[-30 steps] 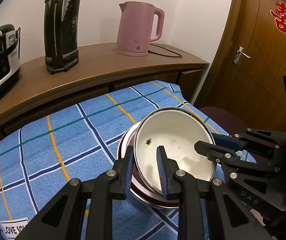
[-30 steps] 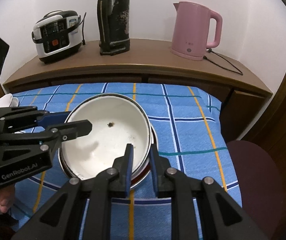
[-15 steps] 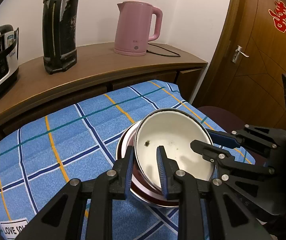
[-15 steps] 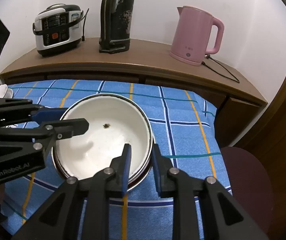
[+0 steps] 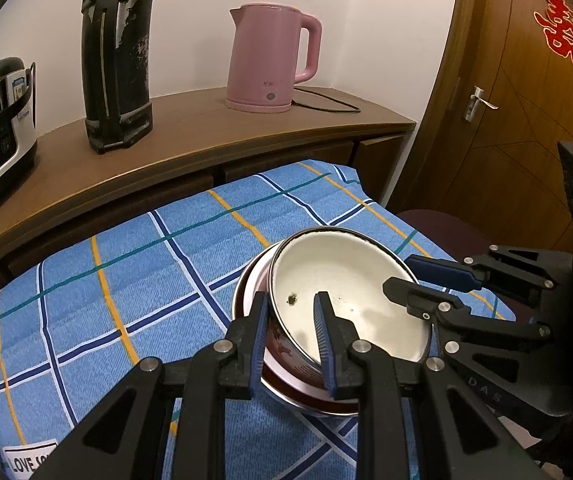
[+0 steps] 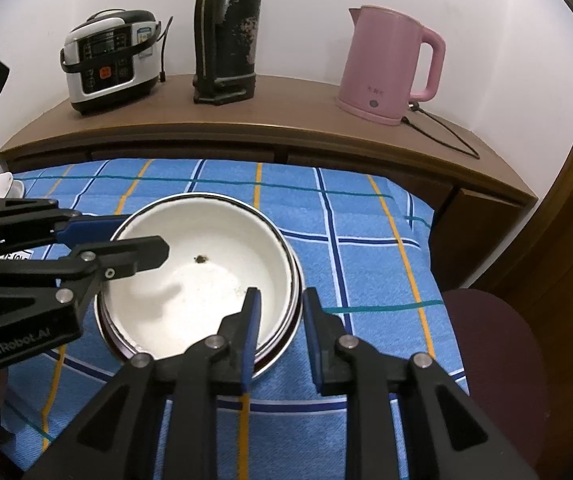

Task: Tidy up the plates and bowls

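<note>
White enamel bowl (image 5: 350, 292): you have it gripped by the rim from both sides, over the blue checked cloth (image 5: 134, 280).

The bowl sits tilted in a stack of red-rimmed plates (image 5: 254, 280) near the cloth's right end. Your left gripper (image 5: 290, 340) is clamped tight on the near-left rim, one pad inside the bowl and one against the flowered outer wall. Your right gripper (image 6: 278, 336) straddles the opposite rim with its jaws narrowly parted, one finger inside and one outside; you cannot tell from these views whether its pads truly press the wall. A dark speck (image 6: 199, 258) lies on the bowl's floor. Behind, the wooden counter (image 6: 270, 120) carries a rice cooker (image 6: 110, 60), a black flask (image 6: 226, 36) and a pink kettle (image 6: 386, 64).
</note>
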Available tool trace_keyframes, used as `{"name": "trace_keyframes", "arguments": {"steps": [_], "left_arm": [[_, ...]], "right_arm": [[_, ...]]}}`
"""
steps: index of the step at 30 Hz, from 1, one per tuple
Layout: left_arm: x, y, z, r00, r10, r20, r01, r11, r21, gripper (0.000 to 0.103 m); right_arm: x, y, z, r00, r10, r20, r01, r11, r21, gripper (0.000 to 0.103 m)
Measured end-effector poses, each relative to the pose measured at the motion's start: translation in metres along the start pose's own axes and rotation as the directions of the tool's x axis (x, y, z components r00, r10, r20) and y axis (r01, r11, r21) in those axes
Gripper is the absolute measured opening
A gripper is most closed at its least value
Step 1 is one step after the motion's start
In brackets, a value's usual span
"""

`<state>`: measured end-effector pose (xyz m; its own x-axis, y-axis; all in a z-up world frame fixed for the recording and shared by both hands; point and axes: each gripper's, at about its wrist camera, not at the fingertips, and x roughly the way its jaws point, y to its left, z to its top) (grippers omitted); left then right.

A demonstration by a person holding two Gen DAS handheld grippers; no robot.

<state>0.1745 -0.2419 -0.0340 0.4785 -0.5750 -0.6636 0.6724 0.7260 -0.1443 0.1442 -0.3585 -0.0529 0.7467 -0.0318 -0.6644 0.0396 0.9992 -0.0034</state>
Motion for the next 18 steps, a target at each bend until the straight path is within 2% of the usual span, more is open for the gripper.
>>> {"name": "trace_keyframes", "arguments": {"steps": [4,9,14,18], "left_arm": [[-0.004,-0.003,0.0,1.0,-0.01,0.017,0.01,1.0,0.014,0.025],[-0.006,-0.016,-0.002,0.994,0.086,0.072,-0.093,0.99,0.103,0.025],[-0.005,-0.008,-0.001,0.997,0.047,0.058,-0.051,0.996,0.074,0.025],[-0.008,-0.013,-0.001,0.994,0.066,0.087,-0.075,0.992,0.103,0.025]], "right_arm": [[0.001,-0.004,-0.001,1.0,0.002,0.001,-0.002,1.0,0.014,0.025],[0.001,-0.005,-0.002,1.0,0.001,0.002,-0.001,1.0,0.02,0.026],[0.001,-0.007,-0.002,1.0,0.0,0.005,0.0,1.0,0.021,0.028],[-0.002,-0.009,-0.002,1.0,-0.001,0.022,0.0,1.0,0.024,0.035]]}}
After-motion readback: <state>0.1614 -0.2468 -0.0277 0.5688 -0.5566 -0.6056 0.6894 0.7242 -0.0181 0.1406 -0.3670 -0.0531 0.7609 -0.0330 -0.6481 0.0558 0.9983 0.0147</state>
